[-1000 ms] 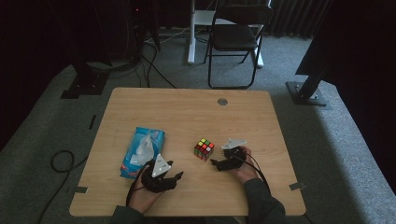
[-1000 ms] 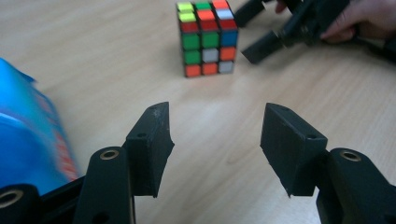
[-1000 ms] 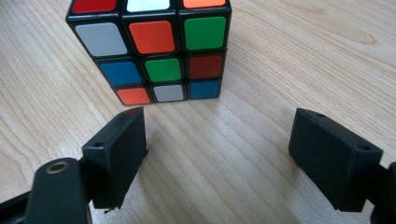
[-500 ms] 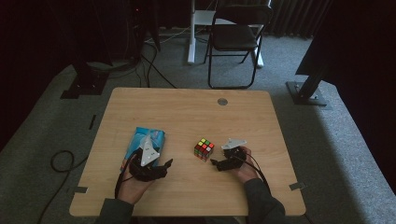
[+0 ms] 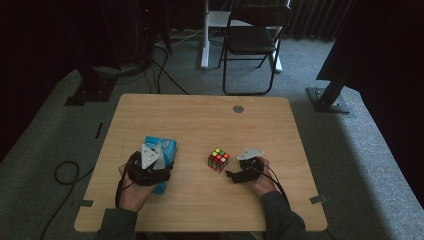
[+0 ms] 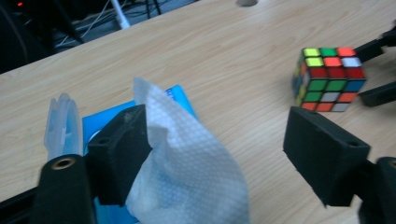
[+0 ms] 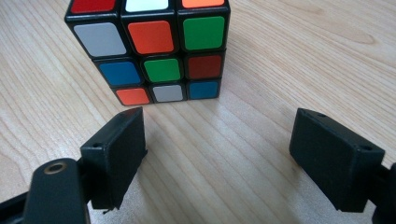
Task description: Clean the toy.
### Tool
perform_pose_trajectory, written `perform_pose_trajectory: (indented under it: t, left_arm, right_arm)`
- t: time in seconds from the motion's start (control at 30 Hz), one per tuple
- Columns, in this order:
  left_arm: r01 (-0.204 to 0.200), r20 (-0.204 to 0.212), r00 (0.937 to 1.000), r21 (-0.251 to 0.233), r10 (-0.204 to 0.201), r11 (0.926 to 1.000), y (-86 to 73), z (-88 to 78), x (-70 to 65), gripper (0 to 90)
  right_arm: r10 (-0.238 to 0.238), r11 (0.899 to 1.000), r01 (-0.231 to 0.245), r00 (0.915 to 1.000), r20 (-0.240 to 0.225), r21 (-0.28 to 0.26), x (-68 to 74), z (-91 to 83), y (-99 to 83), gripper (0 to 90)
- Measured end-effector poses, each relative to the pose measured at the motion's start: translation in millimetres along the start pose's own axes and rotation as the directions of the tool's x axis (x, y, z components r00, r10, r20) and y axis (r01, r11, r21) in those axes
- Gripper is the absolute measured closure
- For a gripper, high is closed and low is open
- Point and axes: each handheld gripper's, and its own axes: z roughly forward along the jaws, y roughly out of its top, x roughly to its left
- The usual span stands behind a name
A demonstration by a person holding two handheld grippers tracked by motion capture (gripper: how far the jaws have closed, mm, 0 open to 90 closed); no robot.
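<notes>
Left gripper (image 5: 150, 167) over the blue tissue pack (image 5: 167, 148), near-left of table (image 5: 200, 115). Jaws have just been opening, now wide; white tissue (image 6: 187, 172) stands between them, brushing one pad, unpinched. Best: centre on tissue, close low, pull straight up. Right gripper (image 7: 219, 158) jaws spread, empty, just short of cube (image 7: 154, 51).

Two black claws: left claw (image 5: 161, 172), right claw (image 5: 231, 175). Square black pads (image 6: 119, 151) with small screw holes. Grey three-cornered plates on top. Black cables trailing toward six o'clock. Dark grey-green sleeves (image 5: 281, 220) on both arms.
</notes>
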Motion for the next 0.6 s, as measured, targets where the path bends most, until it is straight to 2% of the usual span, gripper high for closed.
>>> perform_pose_trajectory:
  t: [0.13, 0.2, 0.23, 0.33, 0.43, 0.6]
  left_arm:
    - [-0.004, -0.041, 0.9991, 0.032, 0.005, 0.9995, -0.9, 9.2, -0.5, 18.9]
    - [-0.004, -0.041, 0.9991, 0.032, 0.005, 0.9995, -0.9, 9.2, -0.5, 18.9]
    - [0.005, -0.057, 0.9984, 0.046, -0.002, 0.9989, -1.9, 12.4, 0.9, 18.9]
    - [0.020, -0.072, 0.9973, 0.072, -0.015, 0.9972, -4.1, 15.9, 5.7, 27.2]
    - [0.025, -0.078, 0.9968, 0.074, -0.019, 0.9970, -4.2, 15.8, 7.0, 34.4]
    - [0.038, -0.068, 0.9972, 0.087, -0.032, 0.9955, -3.4, 17.5, 10.2, 42.6]
  right_arm:
    - [0.000, 1.000, 0.000, 1.0000, 0.000, 0.000, 0.0, 0.0, 0.0, 18.0]
    - [0.000, 1.000, 0.000, 1.0000, 0.000, 0.000, 0.0, 0.0, 0.0, 18.0]
    - [0.000, 1.000, 0.000, 1.0000, 0.000, 0.000, 0.0, 0.0, 0.0, 18.0]
    - [-0.001, 1.000, 0.001, 1.0000, 0.000, 0.000, 0.0, 0.0, 0.0, 18.0]
    - [0.000, 1.000, 0.000, 1.0000, 0.000, 0.000, 0.0, 0.0, 0.0, 18.0]
    - [-0.001, 1.000, 0.001, 1.0000, 0.000, 0.000, 0.0, 0.0, 0.0, 18.0]
